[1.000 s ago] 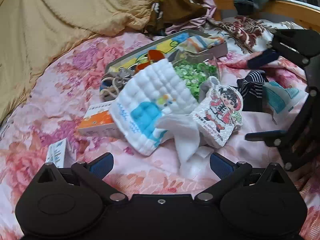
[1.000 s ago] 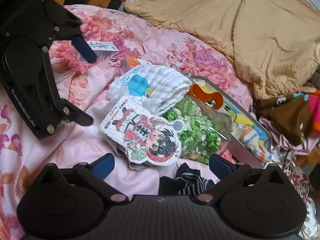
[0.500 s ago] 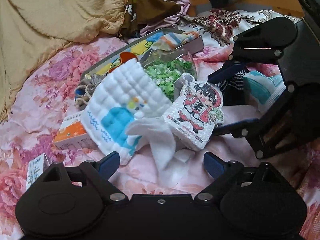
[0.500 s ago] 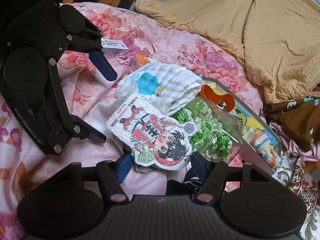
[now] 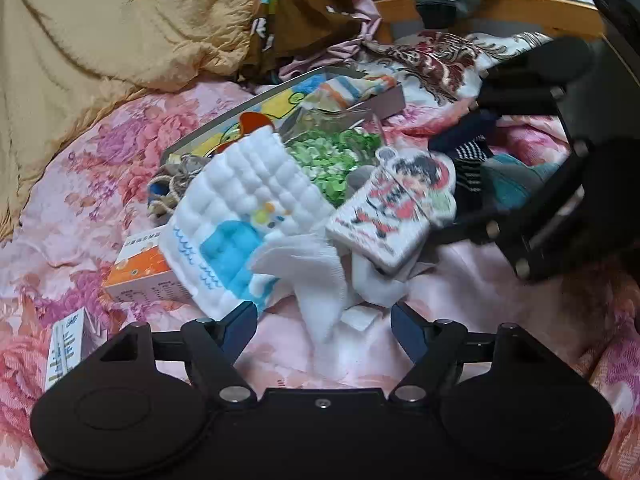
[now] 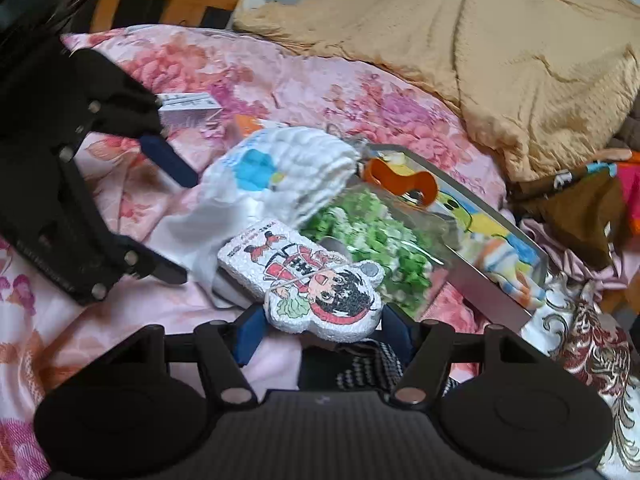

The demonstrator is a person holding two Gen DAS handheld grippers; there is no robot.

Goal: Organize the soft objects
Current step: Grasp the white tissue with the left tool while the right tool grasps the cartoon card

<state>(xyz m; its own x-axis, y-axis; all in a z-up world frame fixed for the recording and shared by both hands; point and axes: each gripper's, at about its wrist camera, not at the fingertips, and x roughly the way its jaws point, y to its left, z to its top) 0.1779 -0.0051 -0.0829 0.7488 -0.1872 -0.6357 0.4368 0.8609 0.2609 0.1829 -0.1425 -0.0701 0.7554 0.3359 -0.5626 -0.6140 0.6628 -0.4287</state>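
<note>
Right now the cartoon-figure foam cushion [image 6: 310, 280] lies tilted on the pink floral bedspread [image 6: 280, 80], its head end between the blue pads of the right gripper [image 6: 320, 334], which has just been closing and now clasps the cushion at that end. In the left wrist view the same cushion [image 5: 396, 208] leans over a crumpled white cloth [image 5: 316, 276], with the right gripper's black frame reaching in from the right side and angled downward. Beside the cushion sits a white quilted cloth [image 5: 244, 200] with a blue patch, resting partly on an orange and white box [image 5: 140, 272]. The left gripper [image 5: 324, 326] points down toward the bed, its 2 fingers standing apart on either side of the white cloth's loose end; its jaws have just been narrowing, yet the pads press on nothing. Behind the cloths lies a clear bag of green pieces [image 5: 336, 156] against a shallow printed tray [image 5: 280, 96]. A striped dark sock [image 5: 468, 168] lies near the cushion. Farther back spreads a tan blanket [image 5: 100, 40].
</note>
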